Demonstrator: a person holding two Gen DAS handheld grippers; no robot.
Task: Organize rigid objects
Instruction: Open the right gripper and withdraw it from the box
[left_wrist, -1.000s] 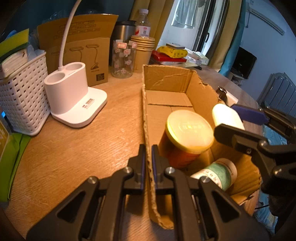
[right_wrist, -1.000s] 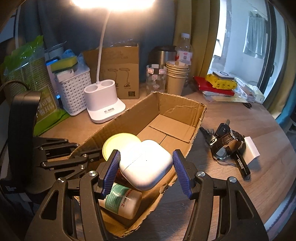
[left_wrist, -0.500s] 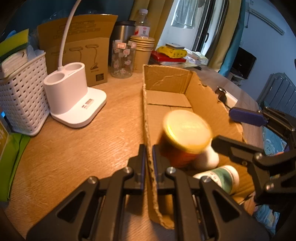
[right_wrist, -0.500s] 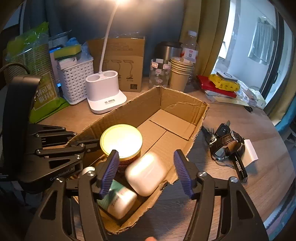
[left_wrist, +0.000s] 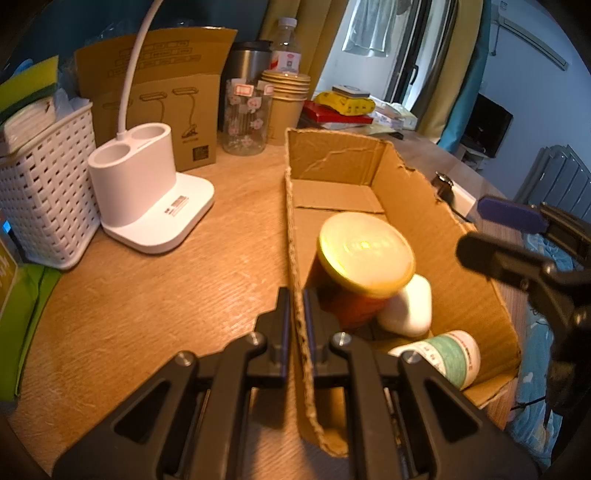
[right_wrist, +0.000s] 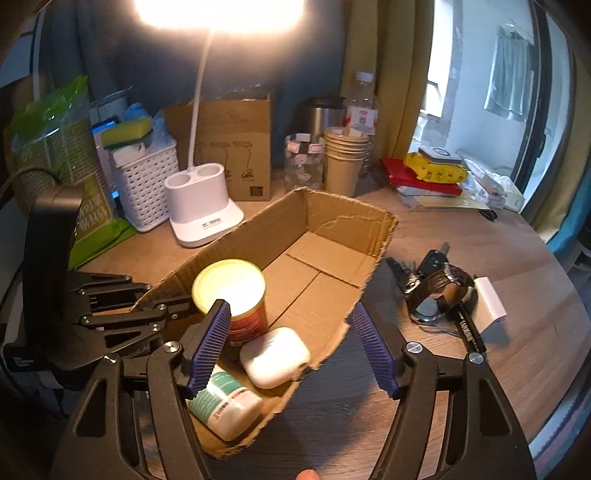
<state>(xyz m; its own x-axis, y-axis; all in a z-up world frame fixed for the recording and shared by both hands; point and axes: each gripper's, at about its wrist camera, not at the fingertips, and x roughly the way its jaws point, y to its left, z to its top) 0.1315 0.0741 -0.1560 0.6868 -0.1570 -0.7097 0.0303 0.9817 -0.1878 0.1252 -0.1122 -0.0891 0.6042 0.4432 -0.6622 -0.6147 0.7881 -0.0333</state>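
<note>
Left wrist cam first: the left gripper (left_wrist: 297, 325) has its black fingers pinched on the near side wall of the open brown cardboard box (left_wrist: 476, 291), one finger inside and one outside. Inside the box near that end there's a red can with a yellow lid (left_wrist: 364, 258) standing up, a white rounded earbud case (left_wrist: 410, 310) tucked right against it, and a white bottle with a green label (left_wrist: 448, 358) lying on its side in the near corner. The white lamp base with two round cups (left_wrist: 147, 192) sits off to the left on the wooden table (left_wrist: 147, 302), next to a white woven plastic basket (left_wrist: 40, 192). Right wrist cam: the right gripper (right_wrist: 291, 347) is spread wide with nothing between its blue ribbed pads (right_wrist: 210, 343), hovering over the box's near end. The earbud case lies on the box floor, touching the can and bottle. Outside the box on the right, a dark-strapped wristwatch (right_wrist: 439, 291) and a car key (right_wrist: 432, 258) sit on the table.
</note>
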